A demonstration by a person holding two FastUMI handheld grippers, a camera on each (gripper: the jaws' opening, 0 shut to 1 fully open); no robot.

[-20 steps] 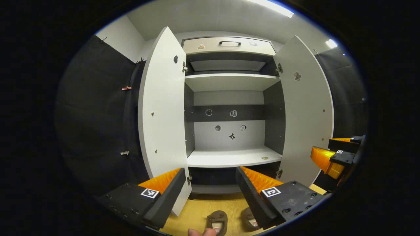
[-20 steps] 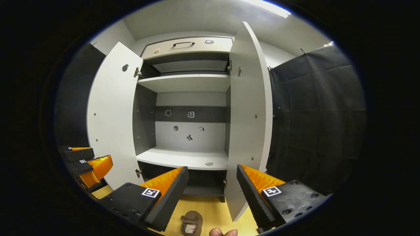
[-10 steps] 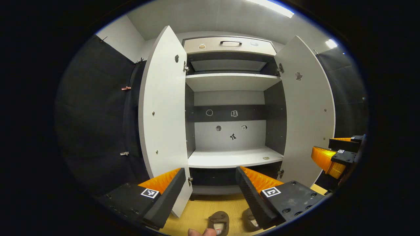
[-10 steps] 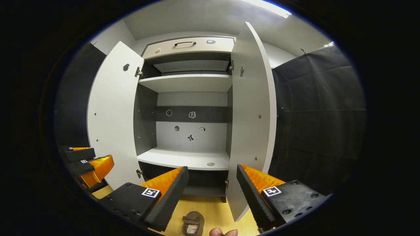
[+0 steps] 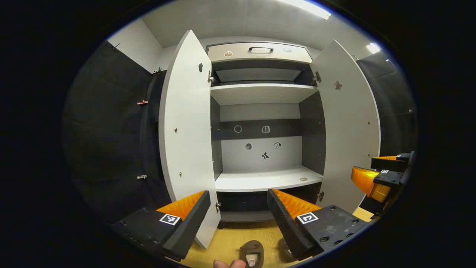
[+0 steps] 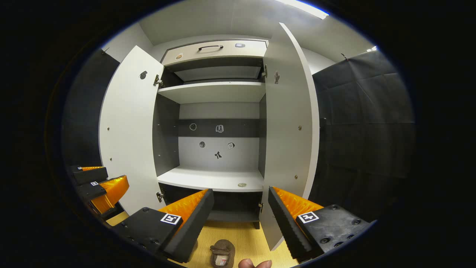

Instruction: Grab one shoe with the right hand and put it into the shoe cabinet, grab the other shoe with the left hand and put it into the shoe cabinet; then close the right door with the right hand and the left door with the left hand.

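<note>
Wooden floor: shoe below open right tool, untouched.

We see shoe cabinet at 12 o'clock, both doors open; brown shoe on floor at 6; our right gripper spread, empty.

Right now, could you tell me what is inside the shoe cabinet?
The shoe cabinet holds no shoes: its shelves are bare except a small round thing on the lower shelf, with stickers on the back wall. The bottom compartment is too dark to judge.
</note>
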